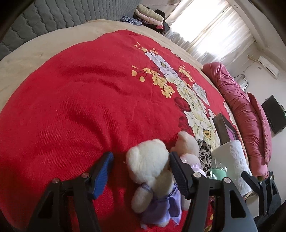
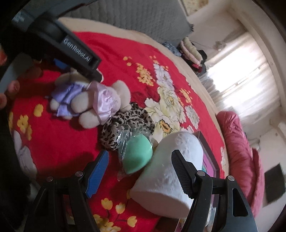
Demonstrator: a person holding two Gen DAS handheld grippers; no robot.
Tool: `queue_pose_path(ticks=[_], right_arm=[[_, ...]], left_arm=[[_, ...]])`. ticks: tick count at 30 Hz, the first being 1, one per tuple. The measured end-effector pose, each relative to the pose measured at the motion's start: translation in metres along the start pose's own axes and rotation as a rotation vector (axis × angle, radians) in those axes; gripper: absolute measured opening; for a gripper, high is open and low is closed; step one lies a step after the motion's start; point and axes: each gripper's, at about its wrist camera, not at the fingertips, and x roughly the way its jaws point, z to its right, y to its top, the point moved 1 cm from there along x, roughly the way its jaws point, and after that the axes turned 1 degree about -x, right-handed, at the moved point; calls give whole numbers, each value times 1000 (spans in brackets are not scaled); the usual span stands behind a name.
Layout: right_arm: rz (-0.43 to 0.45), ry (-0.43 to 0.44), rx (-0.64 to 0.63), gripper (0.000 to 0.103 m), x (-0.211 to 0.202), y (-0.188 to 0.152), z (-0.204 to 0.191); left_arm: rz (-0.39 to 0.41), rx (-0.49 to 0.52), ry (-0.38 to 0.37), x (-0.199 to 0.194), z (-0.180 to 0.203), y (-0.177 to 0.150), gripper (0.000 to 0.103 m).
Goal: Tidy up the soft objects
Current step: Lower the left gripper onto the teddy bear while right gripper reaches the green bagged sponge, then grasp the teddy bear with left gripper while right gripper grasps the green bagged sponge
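A white teddy bear in a purple dress lies on the red floral blanket, between the open fingers of my left gripper. A second bear in a pink dress lies against it on the right; both bears also show in the right wrist view. A leopard-print cloth, a green sponge in a clear bag and a white paper roll lie beside them. My right gripper is open over the sponge and the roll.
A dark box with a pink lid stands behind the roll. A rolled maroon quilt lies along the bed's right edge. Folded clothes are stacked at the far corner. A grey quilted headboard lines the back.
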Motion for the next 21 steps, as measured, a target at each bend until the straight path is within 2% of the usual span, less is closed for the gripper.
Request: queue_pose_path(ticks=[5, 7, 9, 15, 21], right_arm=[[-43, 17, -50, 74, 20, 6, -6], [-70, 51, -38, 60, 29, 6, -6], [-87, 63, -20, 56, 35, 5, -5], [-83, 71, 61, 41, 42, 5, 10], [-19, 103, 178, 40, 23, 1, 24]], left_arm=[[8, 28, 1, 0, 2, -1, 60], [8, 28, -5, -1, 0, -1, 58], [8, 21, -19, -1, -1, 0, 56], [11, 21, -28, 1, -2, 0, 53], [11, 22, -53, -1, -2, 0, 42]])
